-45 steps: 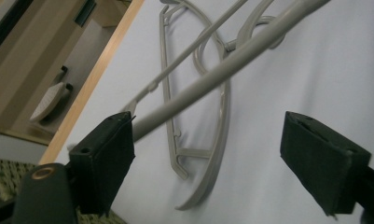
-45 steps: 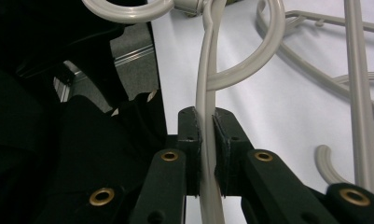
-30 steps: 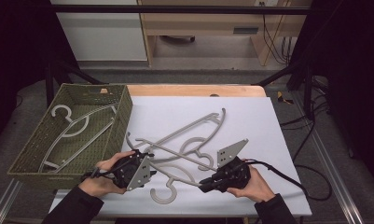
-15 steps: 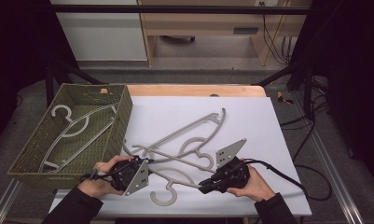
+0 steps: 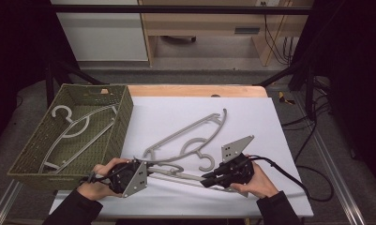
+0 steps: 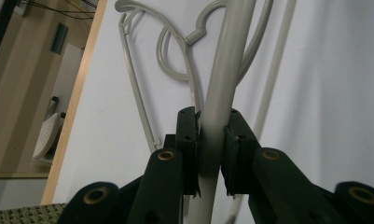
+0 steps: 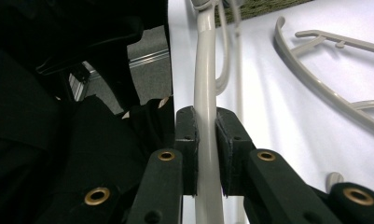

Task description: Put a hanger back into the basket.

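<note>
A pale grey plastic coat hanger (image 5: pixel 176 172) is held near the front edge of the white table, one end clamped by the left gripper (image 5: pixel 146 168) and the other by the right gripper (image 5: pixel 206 179). Its smooth rounded bar (image 6: pixel 222 93) is seen pinched between black pads in both gripper views (image 7: pixel 205 107). The hanger is stretched roughly level between the two grippers, its hook (image 5: pixel 205 162) curled away from the person, just beside a second, similar hanger.

Smooth plastic hanger (image 6: pixel 222 88), woven basket (image 5: pixel 35 154)
</note>
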### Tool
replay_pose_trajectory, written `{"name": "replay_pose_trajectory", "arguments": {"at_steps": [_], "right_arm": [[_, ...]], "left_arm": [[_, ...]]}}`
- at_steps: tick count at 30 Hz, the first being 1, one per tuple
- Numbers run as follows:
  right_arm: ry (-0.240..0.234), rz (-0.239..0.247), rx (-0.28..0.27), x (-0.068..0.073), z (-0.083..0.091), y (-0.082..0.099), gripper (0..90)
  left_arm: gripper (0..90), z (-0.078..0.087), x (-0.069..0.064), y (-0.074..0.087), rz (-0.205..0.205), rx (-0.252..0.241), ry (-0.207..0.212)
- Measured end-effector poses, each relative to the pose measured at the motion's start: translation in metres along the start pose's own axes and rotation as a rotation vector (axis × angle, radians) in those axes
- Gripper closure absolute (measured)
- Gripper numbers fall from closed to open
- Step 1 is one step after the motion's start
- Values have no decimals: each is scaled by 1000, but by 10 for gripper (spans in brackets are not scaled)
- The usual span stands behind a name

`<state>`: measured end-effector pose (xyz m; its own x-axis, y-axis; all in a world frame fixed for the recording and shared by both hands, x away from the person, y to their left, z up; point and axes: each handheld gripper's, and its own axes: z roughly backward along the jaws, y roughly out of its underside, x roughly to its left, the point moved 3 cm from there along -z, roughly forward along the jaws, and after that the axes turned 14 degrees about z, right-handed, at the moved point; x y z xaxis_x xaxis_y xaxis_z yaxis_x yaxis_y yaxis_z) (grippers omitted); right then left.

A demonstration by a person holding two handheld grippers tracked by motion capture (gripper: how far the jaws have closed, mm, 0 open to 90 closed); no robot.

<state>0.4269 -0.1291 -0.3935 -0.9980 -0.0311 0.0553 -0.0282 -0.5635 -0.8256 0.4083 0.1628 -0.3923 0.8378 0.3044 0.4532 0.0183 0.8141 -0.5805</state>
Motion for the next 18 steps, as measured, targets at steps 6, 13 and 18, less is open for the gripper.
{"name": "replay_pose_trajectory", "arguments": {"at_steps": [6,13,18], "right_arm": [[66,-3,-11,-5,5,-1,784],[191,-13,2,-10,11,-2,719],[317,-4,-10,-11,18,-4,658]], "left_arm": [[819,2,-5,0,72,-7,20],[821,2,-9,-5,179,-1,10],[822,2,-12,-9,255,-10,-6]]}}
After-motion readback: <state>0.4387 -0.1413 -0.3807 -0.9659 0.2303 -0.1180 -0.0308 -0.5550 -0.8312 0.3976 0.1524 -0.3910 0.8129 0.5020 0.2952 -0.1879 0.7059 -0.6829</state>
